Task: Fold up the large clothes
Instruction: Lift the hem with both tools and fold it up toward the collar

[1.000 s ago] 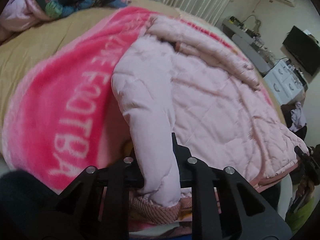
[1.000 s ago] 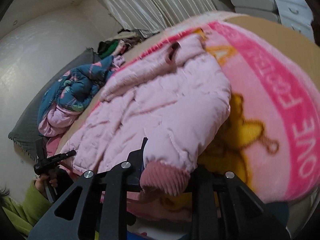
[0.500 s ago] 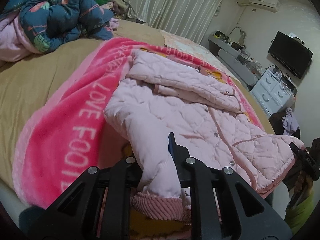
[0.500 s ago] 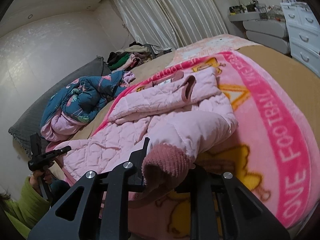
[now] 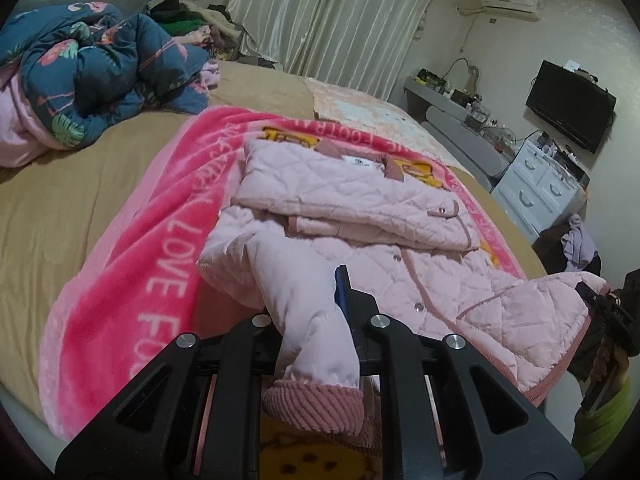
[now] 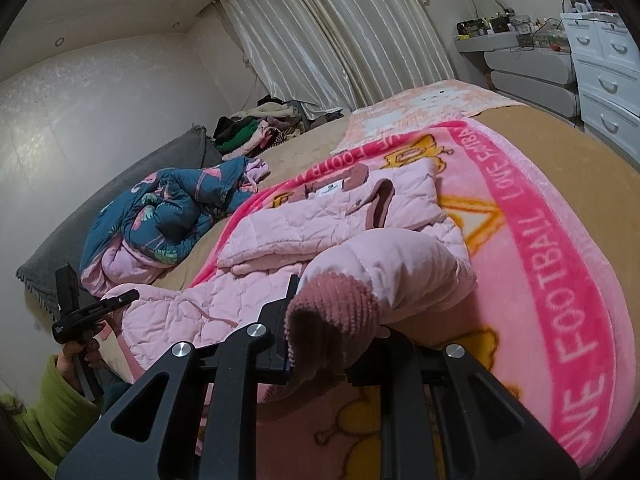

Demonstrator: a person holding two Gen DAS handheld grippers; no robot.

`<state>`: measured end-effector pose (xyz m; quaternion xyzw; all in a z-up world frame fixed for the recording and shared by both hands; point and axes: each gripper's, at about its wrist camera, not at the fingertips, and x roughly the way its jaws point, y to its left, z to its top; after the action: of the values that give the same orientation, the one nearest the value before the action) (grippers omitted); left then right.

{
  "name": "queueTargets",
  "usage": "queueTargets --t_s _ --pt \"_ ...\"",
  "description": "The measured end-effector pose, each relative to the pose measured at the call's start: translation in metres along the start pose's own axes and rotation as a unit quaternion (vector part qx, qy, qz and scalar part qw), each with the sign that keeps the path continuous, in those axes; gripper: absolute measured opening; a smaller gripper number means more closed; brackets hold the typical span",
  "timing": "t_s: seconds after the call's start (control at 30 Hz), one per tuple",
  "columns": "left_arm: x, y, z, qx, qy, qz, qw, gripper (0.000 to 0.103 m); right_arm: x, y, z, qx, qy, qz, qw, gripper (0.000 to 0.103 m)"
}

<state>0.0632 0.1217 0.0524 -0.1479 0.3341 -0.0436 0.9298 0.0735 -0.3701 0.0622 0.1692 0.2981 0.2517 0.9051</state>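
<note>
At six o'clock, both sleeves of the pink jacket [image 5: 360,216] now hang higher, left gripper [image 5: 316,320] and right gripper [image 6: 332,320] clamping the cuffs; bare blanket [image 5: 132,248] lies at nine.

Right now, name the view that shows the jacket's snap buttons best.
Left wrist view: the snap buttons run in plain sight down the pink jacket. The right wrist view shows the jacket from its other side, with no row of buttons visible.

The left gripper [image 5: 316,320] is clamping its jaws on a sleeve at lower centre of its own frame, while the right gripper [image 6: 332,328] is clamping likewise, a green-sleeved hand [image 6: 82,354] gripping the left tool's handle at lower left.
</note>
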Motion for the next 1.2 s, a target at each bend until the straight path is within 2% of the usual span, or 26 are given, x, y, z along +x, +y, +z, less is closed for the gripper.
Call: queueTargets --t_s 0.47,0.73,1.2 --pt "0.013 -0.005 0.047 -0.024 -0.034 -0.005 0.9991 0.008 0.016 0.002 0.052 0.004 -0.032 0.001 0.999 0.016" --pt "0.020 -0.014 0.078 -0.016 -0.051 0.003 0.9985 0.008 0.030 -0.002 0.083 0.006 -0.048 -0.006 0.999 0.016" --pt "0.052 -0.019 0.127 -0.016 -0.062 0.021 0.9977 0.008 0.062 -0.014 0.130 0.009 -0.052 -0.014 0.999 0.016"
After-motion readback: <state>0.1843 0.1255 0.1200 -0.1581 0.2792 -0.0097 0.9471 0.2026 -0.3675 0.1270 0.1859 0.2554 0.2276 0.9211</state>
